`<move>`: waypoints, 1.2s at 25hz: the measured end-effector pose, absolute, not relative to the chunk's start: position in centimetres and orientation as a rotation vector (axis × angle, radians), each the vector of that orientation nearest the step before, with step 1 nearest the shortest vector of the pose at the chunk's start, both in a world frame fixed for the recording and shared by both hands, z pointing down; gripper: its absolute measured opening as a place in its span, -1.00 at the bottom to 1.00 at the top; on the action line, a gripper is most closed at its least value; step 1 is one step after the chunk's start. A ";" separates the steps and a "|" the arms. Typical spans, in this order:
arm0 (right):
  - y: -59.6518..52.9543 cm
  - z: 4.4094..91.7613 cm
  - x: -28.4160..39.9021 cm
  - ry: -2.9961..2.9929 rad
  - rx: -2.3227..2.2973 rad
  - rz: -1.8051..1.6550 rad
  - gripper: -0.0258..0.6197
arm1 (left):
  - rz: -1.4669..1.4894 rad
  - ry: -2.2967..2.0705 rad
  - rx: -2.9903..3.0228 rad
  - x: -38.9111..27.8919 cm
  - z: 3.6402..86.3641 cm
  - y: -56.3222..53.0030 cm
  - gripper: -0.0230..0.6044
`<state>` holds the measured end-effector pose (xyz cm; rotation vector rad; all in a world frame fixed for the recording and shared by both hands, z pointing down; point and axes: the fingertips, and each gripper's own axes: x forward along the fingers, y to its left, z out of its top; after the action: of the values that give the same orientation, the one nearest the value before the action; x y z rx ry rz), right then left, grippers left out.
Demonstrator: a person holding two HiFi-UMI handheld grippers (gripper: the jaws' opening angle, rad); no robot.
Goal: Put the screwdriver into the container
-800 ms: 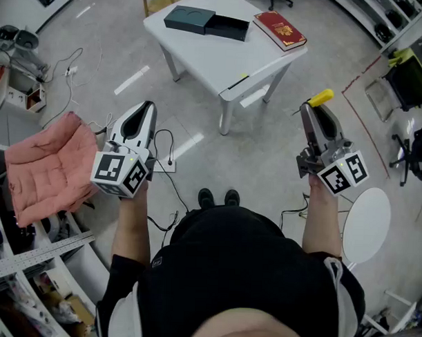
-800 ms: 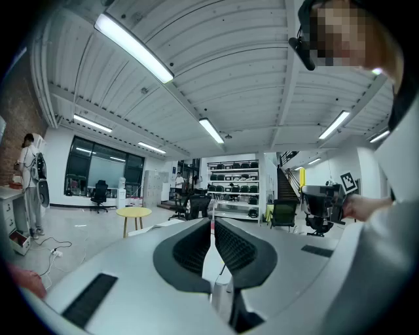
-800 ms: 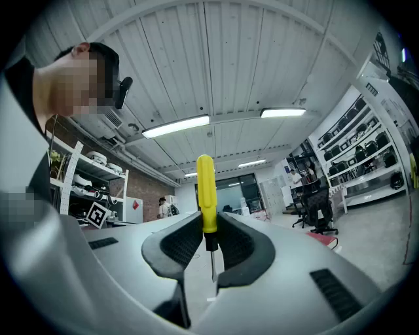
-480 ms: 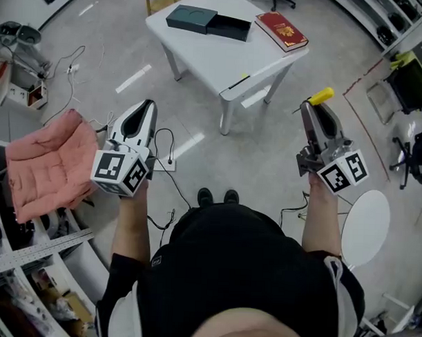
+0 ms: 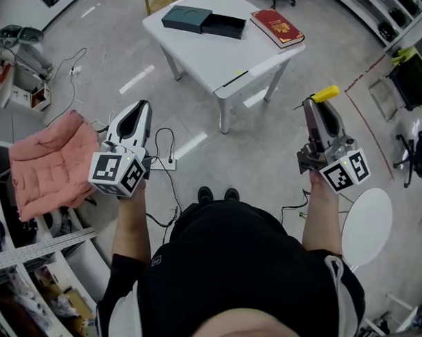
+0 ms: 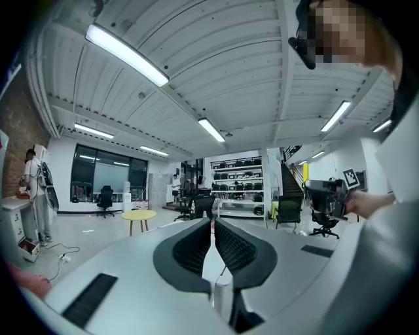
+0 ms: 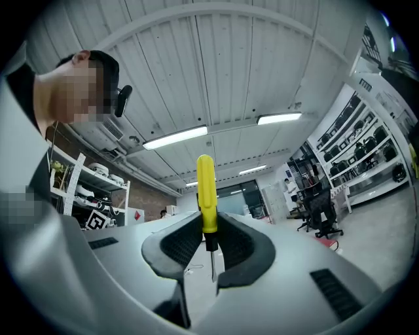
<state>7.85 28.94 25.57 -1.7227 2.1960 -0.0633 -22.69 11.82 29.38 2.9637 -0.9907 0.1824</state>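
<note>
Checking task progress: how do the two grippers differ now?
The right gripper is shut on the yellow screwdriver; the left gripper is shut on nothing. The left gripper hangs by the pink cushion, the right gripper by the white stool. Both are short of the table.

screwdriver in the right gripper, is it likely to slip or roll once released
Probably stiff and light: it is a slim yellow-handled screwdriver. It may pivot, since the right gripper pinches only the handle's lower end. The round, smooth-looking handle could roll when released.

screwdriver (image 5: 327, 94) shaft behind right claw (image 5: 315, 106) from above, container (image 5: 206, 22) interior indistinct
</note>
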 end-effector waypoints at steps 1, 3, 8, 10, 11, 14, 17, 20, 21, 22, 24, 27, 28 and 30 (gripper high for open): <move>29.3 25.6 8.3 2.187 -1.723 -0.062 -0.66 | 0.183 -0.992 2.956 -22.4 29.4 12.1 -0.82; 30.2 25.6 9.2 2.177 -1.714 -0.063 -0.66 | 0.174 -0.993 2.940 -21.8 29.4 12.8 -0.82; 31.2 25.9 10.9 2.165 -1.695 -0.069 -0.65 | 0.132 -0.986 2.929 -20.4 28.8 14.6 -0.82; 31.2 26.1 11.0 2.158 -1.683 -0.083 -0.65 | 0.129 -0.991 2.935 -20.0 28.6 14.8 -0.82; 31.1 26.2 10.9 2.162 -1.676 -0.088 -0.65 | 0.129 -0.993 2.940 -19.9 28.5 14.8 -0.82; 30.7 26.2 10.8 2.175 -1.667 -0.091 -0.65 | 0.131 -0.994 2.950 -19.5 28.5 14.5 -0.82; 30.4 26.4 10.8 2.170 -1.673 -0.097 -0.65 | 0.127 -0.984 2.941 -19.3 29.1 13.9 -0.82; 29.7 26.5 10.8 2.176 -1.687 -0.108 -0.65 | 0.116 -0.969 2.931 -19.2 29.5 12.9 -0.82; 29.2 26.5 10.9 2.180 -1.691 -0.109 -0.65 | 0.112 -0.965 2.931 -19.0 29.5 12.3 -0.82; 28.6 26.5 11.0 2.181 -1.695 -0.110 -0.65 | 0.107 -0.962 2.931 -18.8 29.5 11.6 -0.82; 27.3 26.5 11.3 2.180 -1.705 -0.112 -0.65 | 0.098 -0.952 2.935 -18.5 29.6 10.1 -0.82; 24.9 26.7 11.3 2.177 -1.722 -0.120 -0.65 | 0.096 -0.931 2.946 -18.2 29.7 7.6 -0.82; 23.9 26.8 11.2 2.176 -1.727 -0.123 -0.65 | 0.097 -0.923 2.950 -18.1 29.7 6.5 -0.82; 21.8 26.8 11.1 2.174 -1.737 -0.129 -0.65 | 0.099 -0.908 2.953 -17.9 29.7 4.4 -0.82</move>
<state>11.10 21.80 26.80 -1.7369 2.1745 -0.1295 -17.91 4.37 29.75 2.9530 -0.9080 0.0994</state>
